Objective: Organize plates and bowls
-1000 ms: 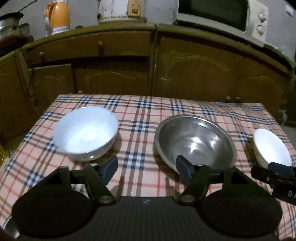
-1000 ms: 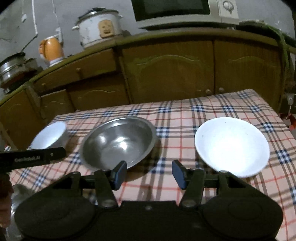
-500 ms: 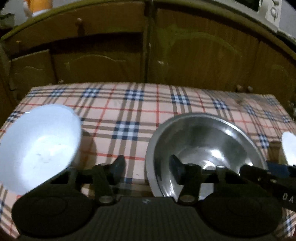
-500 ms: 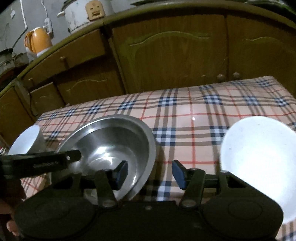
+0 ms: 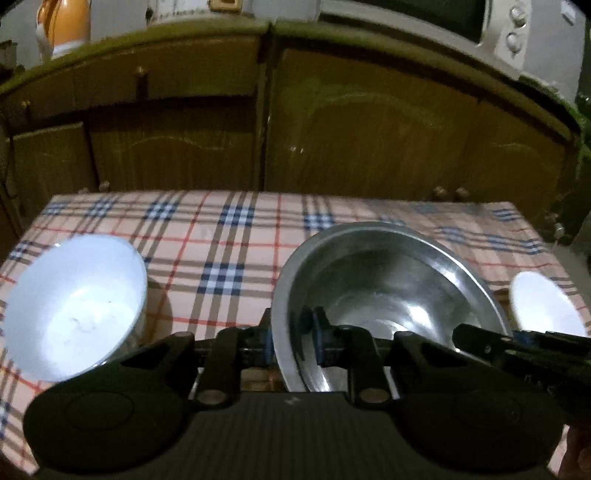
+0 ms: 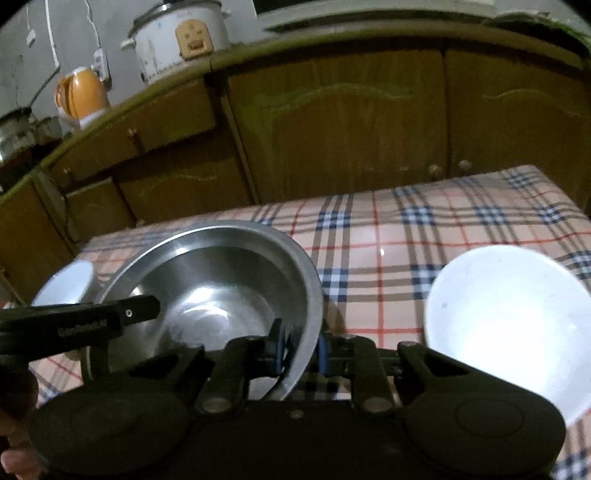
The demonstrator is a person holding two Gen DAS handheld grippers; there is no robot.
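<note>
A large steel bowl sits mid-table on the plaid cloth. My left gripper is shut on its left rim, one finger inside and one outside. My right gripper is shut on its right rim; the steel bowl fills the left of the right wrist view. A white bowl stands left of the steel one. A white plate-like bowl stands to its right and also shows in the left wrist view. The small left bowl also shows at the right wrist view's edge.
The plaid-covered table ends at wooden cabinets behind. On the counter stand a rice cooker, an orange kettle and a microwave.
Both grippers moved forward and down onto the steel bowl and closed on its opposite rims. They stood open above the table a second ago.
</note>
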